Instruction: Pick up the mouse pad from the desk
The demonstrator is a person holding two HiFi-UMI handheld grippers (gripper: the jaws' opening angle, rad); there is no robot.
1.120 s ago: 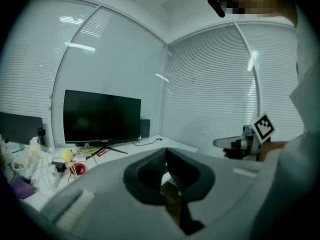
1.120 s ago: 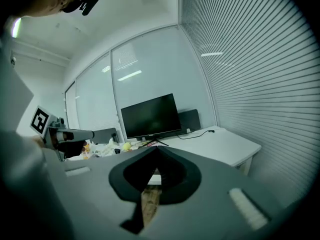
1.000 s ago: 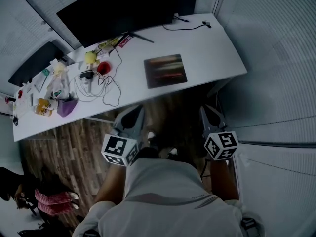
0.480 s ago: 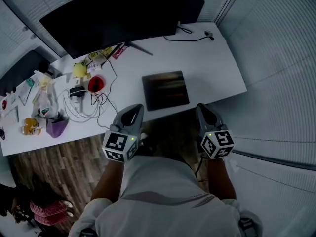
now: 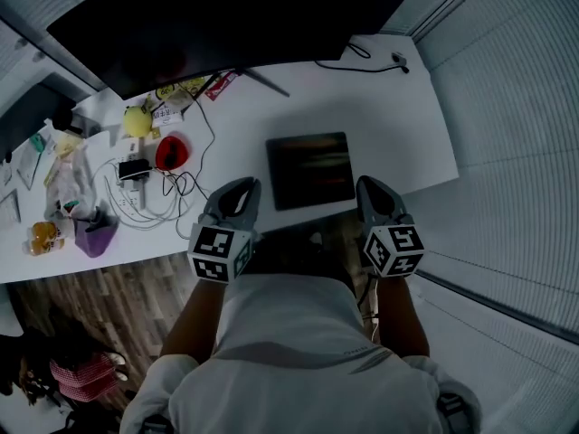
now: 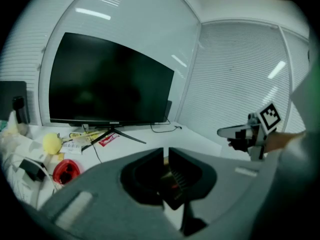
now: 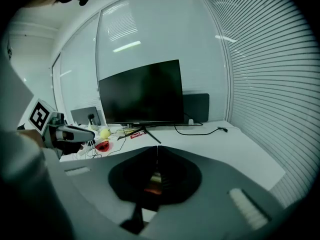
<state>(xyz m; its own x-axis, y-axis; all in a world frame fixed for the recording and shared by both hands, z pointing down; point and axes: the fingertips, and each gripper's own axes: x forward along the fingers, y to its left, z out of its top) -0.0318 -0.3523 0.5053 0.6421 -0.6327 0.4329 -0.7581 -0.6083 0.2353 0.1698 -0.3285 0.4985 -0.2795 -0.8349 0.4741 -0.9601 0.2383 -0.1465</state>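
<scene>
The dark mouse pad [image 5: 312,170] lies flat near the front edge of the white desk [image 5: 398,134]. My left gripper [image 5: 244,186] hovers at the desk's front edge just left of the pad. Its jaws have just been opening and stand a narrow slit apart with nothing between them [image 6: 166,154]. My right gripper [image 5: 367,184] hangs at the pad's front right corner, shut and empty [image 7: 157,151]. Neither touches the pad. Through each gripper's jaw opening a bit of the pad [image 7: 153,182] shows below.
A large black monitor [image 5: 208,25] stands at the back of the desk. To the left lie a red object [image 5: 169,152], a yellow ball [image 5: 137,120], tangled cables [image 5: 154,193] and a purple bag [image 5: 95,238]. A black cable [image 5: 362,57] runs at the back right.
Both grippers and the person have moved forward from above the wooden floor to the desk's front edge, and now flank the mouse pad's near side.
</scene>
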